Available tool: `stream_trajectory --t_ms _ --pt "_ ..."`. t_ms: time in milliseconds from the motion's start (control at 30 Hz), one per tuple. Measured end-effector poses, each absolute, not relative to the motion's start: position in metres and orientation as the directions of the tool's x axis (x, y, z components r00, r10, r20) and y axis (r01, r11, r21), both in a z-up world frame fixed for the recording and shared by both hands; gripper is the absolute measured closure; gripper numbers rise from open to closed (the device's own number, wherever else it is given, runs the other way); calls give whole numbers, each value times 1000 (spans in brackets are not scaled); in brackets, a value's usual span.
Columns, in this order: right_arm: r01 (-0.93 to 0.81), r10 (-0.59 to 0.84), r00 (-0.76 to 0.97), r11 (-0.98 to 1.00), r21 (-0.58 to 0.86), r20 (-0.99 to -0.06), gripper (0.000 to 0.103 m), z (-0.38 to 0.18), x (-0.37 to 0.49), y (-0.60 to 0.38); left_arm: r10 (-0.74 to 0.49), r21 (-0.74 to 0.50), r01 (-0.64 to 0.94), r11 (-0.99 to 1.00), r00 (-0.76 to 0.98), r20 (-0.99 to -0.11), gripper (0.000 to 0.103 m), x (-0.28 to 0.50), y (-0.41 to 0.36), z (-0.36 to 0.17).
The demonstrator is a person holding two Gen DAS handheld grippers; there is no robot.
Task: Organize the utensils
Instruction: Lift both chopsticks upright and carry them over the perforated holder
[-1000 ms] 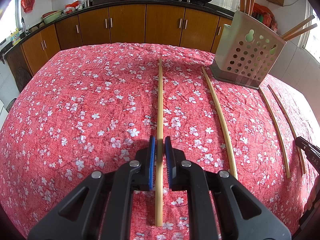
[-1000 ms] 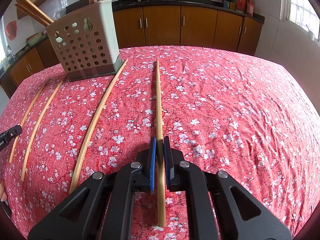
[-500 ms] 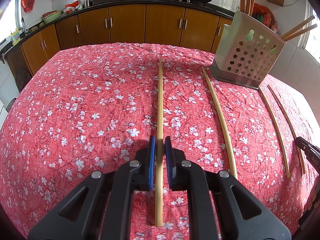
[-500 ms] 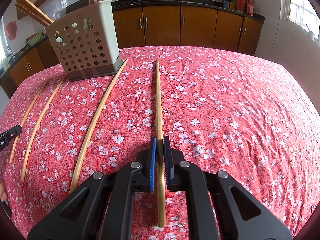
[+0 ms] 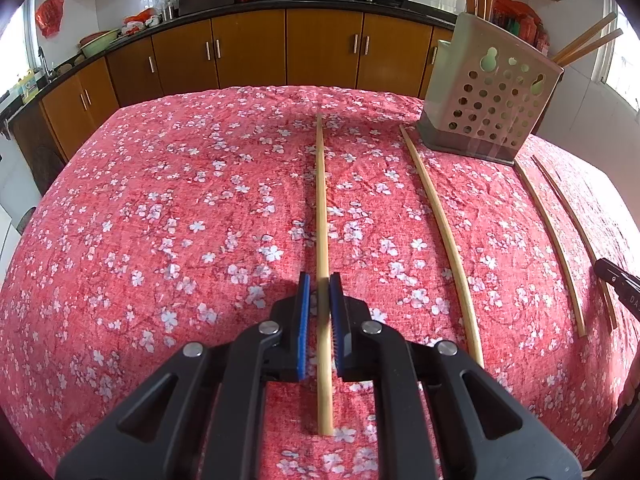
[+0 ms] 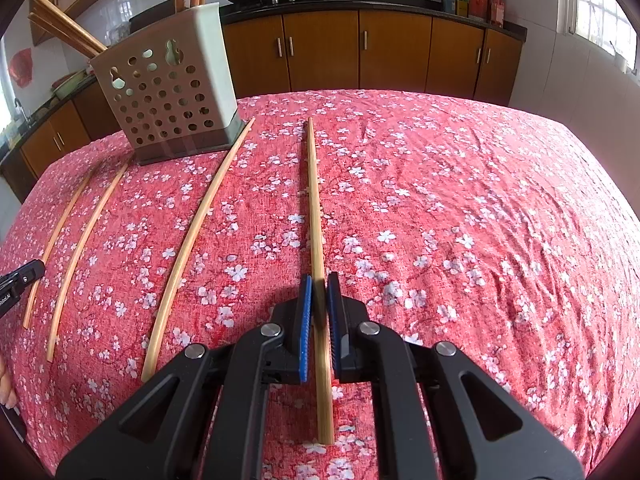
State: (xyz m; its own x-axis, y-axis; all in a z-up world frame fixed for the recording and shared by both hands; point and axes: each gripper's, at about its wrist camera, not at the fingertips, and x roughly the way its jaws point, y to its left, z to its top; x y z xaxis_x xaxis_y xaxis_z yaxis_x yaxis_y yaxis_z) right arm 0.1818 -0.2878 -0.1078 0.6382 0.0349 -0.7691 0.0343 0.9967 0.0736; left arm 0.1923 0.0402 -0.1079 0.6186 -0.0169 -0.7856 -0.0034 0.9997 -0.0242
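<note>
Little writing is showing: white letters on the black edge of the other tool at each view's margin, too small and cut off to read with confidence, perhaps "DA" in the left view.

In the left wrist view, the left gripper (image 5: 319, 280) is clamping a pale chopstick (image 5: 321, 200) between its blue pads (image 5: 303, 320), jaws nearly closed with only the stick's width between them. The stick is running straight ahead along the red floral tablecloth (image 5: 160, 220), its near end poking out behind the pads. Rightward, a second chopstick (image 5: 440, 232) is lying on the cloth, then two thinner ones (image 5: 554, 236) side by side near the right edge. Above them, the perforated beige utensil holder (image 5: 492, 92) is standing upright on the cloth's far right, with several wooden sticks (image 5: 588, 42) leaning out of its top.

In the right wrist view, the holder (image 6: 168, 96) is sitting far left, wooden chopsticks (image 6: 64, 26) jutting from its top. Two thin sticks (image 6: 80, 232) are lying at the left, then a thicker one (image 6: 200, 232) whose far tip is reaching beside the holder's base. Right of that, the right gripper (image 6: 318, 280) is clenching its own chopstick (image 6: 314, 200), pads pressed against both sides. Wooden cabinets (image 6: 392, 52) are lining the far wall.
</note>
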Motion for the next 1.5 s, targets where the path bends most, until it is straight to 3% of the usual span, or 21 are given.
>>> stream_trajectory --t_ms 433,1033,1500 --pt "49 42 726 992 112 -687 95 -67 161 -305 -48 -37 30 999 683 -729 95 174 48 -68" --pt "32 45 873 988 150 -485 95 3 147 -310 -84 -80 52 995 876 -475 95 154 48 38" --pt "26 47 901 987 161 -431 95 15 147 -310 -107 -91 74 993 887 -449 96 160 45 50"
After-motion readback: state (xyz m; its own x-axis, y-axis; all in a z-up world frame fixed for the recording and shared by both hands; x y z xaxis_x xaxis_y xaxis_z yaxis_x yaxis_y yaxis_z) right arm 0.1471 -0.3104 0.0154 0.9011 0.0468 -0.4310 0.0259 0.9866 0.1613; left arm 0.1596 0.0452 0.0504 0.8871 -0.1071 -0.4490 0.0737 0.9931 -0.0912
